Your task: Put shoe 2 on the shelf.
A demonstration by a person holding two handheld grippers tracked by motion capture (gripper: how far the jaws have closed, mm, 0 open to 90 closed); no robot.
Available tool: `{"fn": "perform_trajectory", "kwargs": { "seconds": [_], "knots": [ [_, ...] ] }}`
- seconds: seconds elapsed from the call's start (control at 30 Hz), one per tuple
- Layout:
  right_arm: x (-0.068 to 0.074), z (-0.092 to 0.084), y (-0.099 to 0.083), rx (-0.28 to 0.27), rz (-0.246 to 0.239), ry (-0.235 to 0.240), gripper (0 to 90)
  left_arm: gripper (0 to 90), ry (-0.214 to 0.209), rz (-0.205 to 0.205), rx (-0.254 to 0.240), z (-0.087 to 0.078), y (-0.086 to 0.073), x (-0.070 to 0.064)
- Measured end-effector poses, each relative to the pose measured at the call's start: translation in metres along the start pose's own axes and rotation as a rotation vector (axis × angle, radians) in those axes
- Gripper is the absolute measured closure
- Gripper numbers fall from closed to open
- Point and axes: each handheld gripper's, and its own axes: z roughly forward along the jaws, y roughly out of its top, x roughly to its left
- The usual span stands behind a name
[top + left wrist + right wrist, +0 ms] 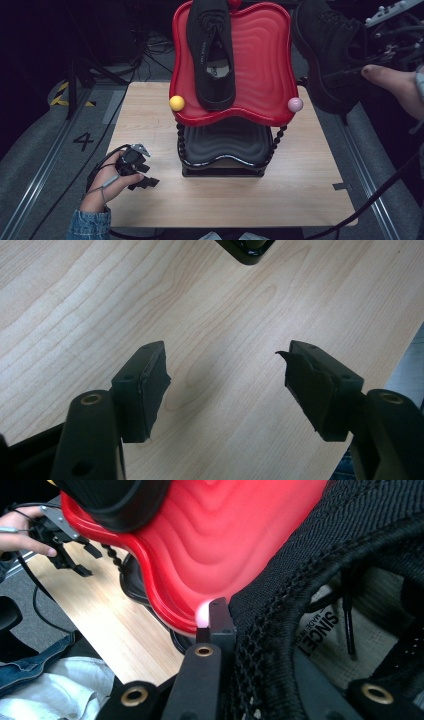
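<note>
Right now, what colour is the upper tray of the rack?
The upper tray is glossy red with rippled ridges, best seen in the high view.

The right gripper's (260,645) far jaw is hidden behind the held black shoe (320,605), itself cut off by the frame edges.

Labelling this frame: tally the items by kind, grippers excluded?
Black mesh lace-up shoes: 2 (one lying on the red tray, one held up in the right gripper)
Wavy-rimmed plastic trays on the stand: 2 (red upper tray, black lower tray)
Round corner knobs: 2 (yellow knob, pink knob)
Total: 6
</note>
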Motion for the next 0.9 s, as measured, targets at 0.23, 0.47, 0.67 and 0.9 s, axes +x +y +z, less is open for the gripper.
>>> {"fn": "perform_trajectory", "kwargs": {
  "seconds": [0.23,0.47,0.67,0.9],
  "knots": [
    [0.018,0.008,0.021,0.002,-0.039,0.002,88.4,34.1,0.006,0.004,0.002,-0.001,0.000,0.000],
    [0.030,0.023,0.040,0.012,-0.071,-0.001,88.4,34.1,0.004,0.007,0.005,-0.001,-0.001,0.000],
    [0.036,0.032,0.050,0.015,-0.085,0.005,88.4,34.1,0.007,0.005,0.005,-0.001,-0.002,0.000],
    [0.044,0.042,0.061,0.015,-0.101,0.003,88.4,34.0,0.003,0.003,0.011,-0.001,-0.003,-0.001]
  ]
}}
